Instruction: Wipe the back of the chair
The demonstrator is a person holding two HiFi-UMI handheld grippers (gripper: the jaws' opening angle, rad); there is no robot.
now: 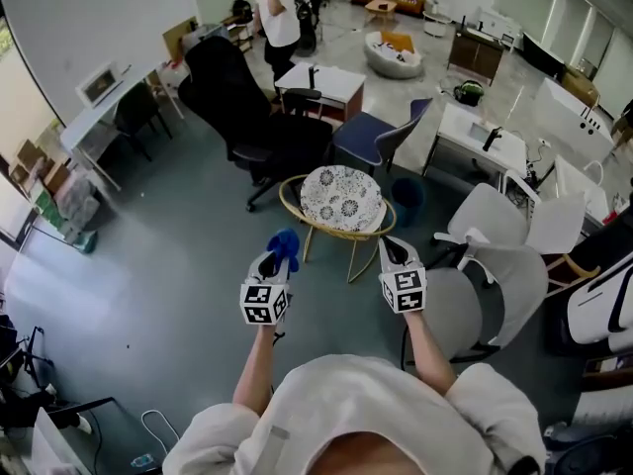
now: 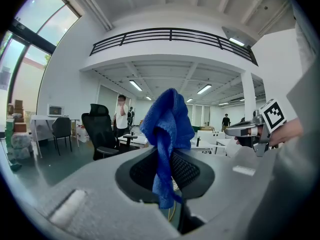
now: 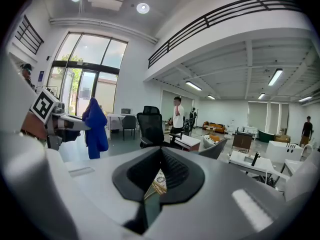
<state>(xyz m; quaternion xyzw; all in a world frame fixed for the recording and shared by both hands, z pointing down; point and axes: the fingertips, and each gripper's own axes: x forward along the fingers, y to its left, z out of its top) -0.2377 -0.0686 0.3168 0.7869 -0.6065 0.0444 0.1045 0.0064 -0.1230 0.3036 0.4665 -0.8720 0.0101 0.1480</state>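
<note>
Left claw point(image 2: 165, 160) is clamped on the one bunched-up blue cloth point(image 2: 169, 130), which pokes up and dangles between its jaws. Right claw point(image 3: 159, 170) is pinched closed on nothing, so two claws and one cloth. Just past both sits one round wicker chair point(image 1: 340, 202) with a black-and-white patterned cushion, and a black office chair point(image 1: 233, 95) stands behind it.
</note>
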